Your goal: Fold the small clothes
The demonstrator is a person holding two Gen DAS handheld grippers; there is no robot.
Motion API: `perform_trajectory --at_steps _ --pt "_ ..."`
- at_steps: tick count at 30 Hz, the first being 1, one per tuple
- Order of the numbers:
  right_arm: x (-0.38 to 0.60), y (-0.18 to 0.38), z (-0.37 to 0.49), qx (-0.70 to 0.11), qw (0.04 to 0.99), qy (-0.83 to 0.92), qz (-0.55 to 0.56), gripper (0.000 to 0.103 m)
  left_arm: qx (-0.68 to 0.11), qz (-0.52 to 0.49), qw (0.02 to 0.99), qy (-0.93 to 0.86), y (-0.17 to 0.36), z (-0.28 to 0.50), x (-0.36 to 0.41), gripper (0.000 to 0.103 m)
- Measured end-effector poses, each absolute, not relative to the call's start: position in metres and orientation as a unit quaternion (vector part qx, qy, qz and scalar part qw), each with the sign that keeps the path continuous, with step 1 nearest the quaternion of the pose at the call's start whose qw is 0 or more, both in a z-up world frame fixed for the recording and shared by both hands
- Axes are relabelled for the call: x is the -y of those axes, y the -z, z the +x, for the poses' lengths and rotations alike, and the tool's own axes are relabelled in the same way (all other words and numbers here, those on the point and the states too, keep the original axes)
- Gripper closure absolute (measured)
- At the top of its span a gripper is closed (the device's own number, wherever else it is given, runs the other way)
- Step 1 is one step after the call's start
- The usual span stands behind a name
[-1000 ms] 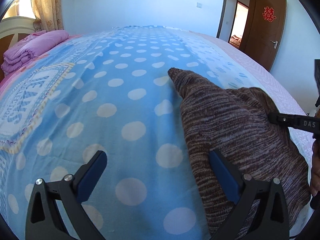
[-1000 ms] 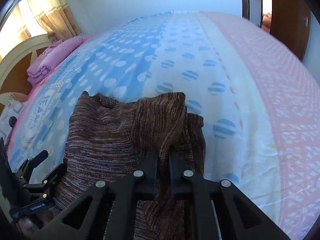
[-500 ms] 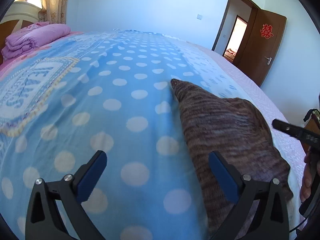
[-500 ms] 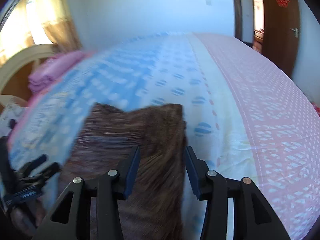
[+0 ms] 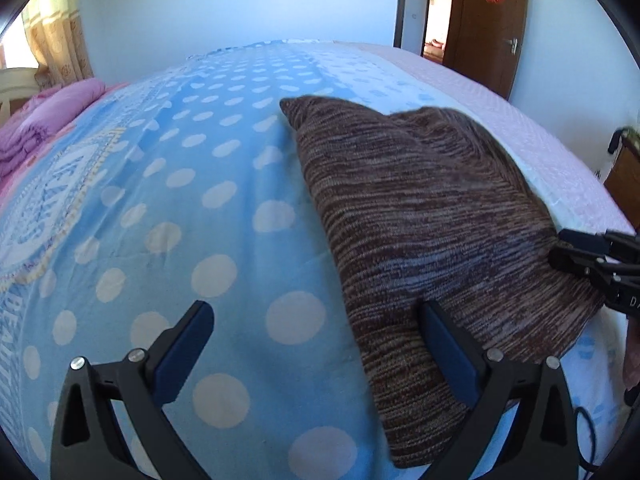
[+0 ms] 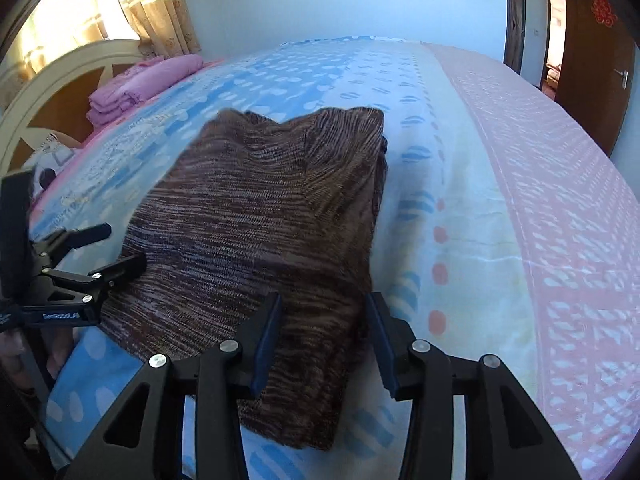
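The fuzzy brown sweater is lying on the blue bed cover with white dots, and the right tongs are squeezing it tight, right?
Not quite. The fuzzy brown striped knit sweater does lie on the blue bed cover with white dots, but the right tongs aren't squeezing it. The right wrist view shows them open, having just let go, their blue pads apart over the sweater's near edge.

Two close wrist views angled down, sharing the brown knit (image 5: 432,216) on the bed (image 6: 500,168).
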State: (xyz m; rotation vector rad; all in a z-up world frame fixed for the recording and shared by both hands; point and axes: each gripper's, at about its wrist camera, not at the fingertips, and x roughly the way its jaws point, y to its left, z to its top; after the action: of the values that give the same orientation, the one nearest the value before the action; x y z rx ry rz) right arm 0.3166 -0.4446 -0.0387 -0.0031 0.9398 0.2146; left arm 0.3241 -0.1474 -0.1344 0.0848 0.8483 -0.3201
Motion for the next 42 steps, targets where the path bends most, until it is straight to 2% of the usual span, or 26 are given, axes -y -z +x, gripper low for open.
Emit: perform_trajectory --at_steps 2,7,17,33,35,36,37,38,40,42 --pt "0.458 0.031 0.315 -0.434 0.893 -0.110 0.037 0.058 -0.404 0.008 0.901 0.157 0.129 0.324 0.139 0.000" --pt "0.487 0.026 0.341 -0.412 0.898 -0.102 0.112 0.047 -0.422 -0.038 0.889 0.173 0.130 0.337 0.143 0.000" --pt "0.504 0.047 0.413 -0.434 0.878 -0.120 0.165 0.047 -0.441 -0.013 0.881 0.172 0.141 0.340 0.155 0.000" --pt "0.493 0.070 0.459 -0.445 0.861 -0.167 0.179 0.047 -0.442 -0.005 0.877 0.191 0.142 0.345 0.164 0.000" --pt "0.493 0.073 0.462 -0.445 0.859 -0.172 0.187 0.049 -0.442 -0.005 0.875 0.196 0.142 0.345 0.165 0.000" --pt "0.494 0.074 0.462 -0.445 0.857 -0.175 0.193 0.052 -0.441 -0.006 0.875 0.201 0.142 0.345 0.165 0.001" --pt "0.494 0.074 0.461 -0.445 0.855 -0.181 0.194 0.062 -0.440 -0.006 0.874 0.206 0.142 0.345 0.165 0.003" --pt "0.493 0.075 0.461 -0.446 0.852 -0.190 0.195 0.070 -0.439 -0.006 0.873 0.212 0.141 0.345 0.166 0.007" --pt "0.487 0.074 0.459 -0.448 0.853 -0.195 0.183 0.073 -0.435 -0.003 0.873 0.221 0.140 0.343 0.169 0.013" --pt "0.484 0.073 0.458 -0.448 0.855 -0.190 0.180 0.075 -0.430 0.001 0.872 0.235 0.138 0.340 0.170 0.026"
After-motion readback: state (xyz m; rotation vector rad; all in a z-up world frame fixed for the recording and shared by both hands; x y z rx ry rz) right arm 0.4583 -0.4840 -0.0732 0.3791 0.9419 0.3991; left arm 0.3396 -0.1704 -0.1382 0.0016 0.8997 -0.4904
